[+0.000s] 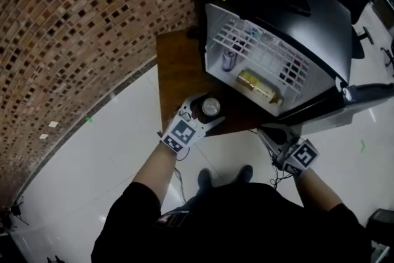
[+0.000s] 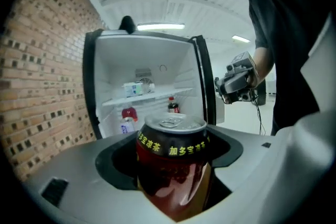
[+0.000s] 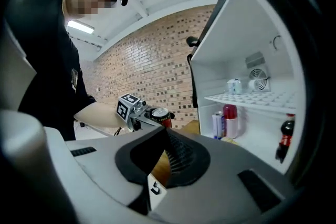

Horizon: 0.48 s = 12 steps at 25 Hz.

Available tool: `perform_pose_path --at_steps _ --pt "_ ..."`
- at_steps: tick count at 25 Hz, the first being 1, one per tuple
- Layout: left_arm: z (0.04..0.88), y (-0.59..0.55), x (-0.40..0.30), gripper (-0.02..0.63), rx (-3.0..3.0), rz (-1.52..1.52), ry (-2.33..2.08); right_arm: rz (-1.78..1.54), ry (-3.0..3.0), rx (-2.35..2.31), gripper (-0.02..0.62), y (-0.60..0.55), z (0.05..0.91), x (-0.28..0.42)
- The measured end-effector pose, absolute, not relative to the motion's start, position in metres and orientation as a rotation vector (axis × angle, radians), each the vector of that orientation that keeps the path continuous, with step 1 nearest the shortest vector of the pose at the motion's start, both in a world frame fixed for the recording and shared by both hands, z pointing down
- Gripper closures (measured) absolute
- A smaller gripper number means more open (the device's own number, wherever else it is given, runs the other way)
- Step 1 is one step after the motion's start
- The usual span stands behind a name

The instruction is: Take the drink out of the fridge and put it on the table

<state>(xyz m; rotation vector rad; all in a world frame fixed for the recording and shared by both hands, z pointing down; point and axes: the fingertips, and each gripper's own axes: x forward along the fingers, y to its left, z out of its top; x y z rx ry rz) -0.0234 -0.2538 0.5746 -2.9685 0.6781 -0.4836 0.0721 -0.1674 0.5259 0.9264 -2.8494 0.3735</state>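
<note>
The black fridge [image 1: 295, 15] stands open on the brown table [image 1: 178, 64]. The red drink can [image 1: 210, 107] is out in front of it, by the table's near edge, standing up tall with its silver top facing up. The left gripper [image 1: 208, 113] reaches forward and squeezes the can's sides, while the right gripper [image 1: 267, 132] is pinched together on nothing, just off that edge by the fridge door.

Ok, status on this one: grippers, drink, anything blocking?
Left gripper shut on red can, above wooden table near edge. Right gripper shut, empty, by open fridge. No obstruction visible.
</note>
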Motion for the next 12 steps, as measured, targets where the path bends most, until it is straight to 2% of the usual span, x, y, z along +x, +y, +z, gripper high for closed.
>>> perform_pose_path --at_steps 12 --pt "0.673 -0.262 -0.14 0.262 -3.048 -0.247 1.21 0.349 -2.899 0.715 0.588 -0.232 0.607 -0.034"
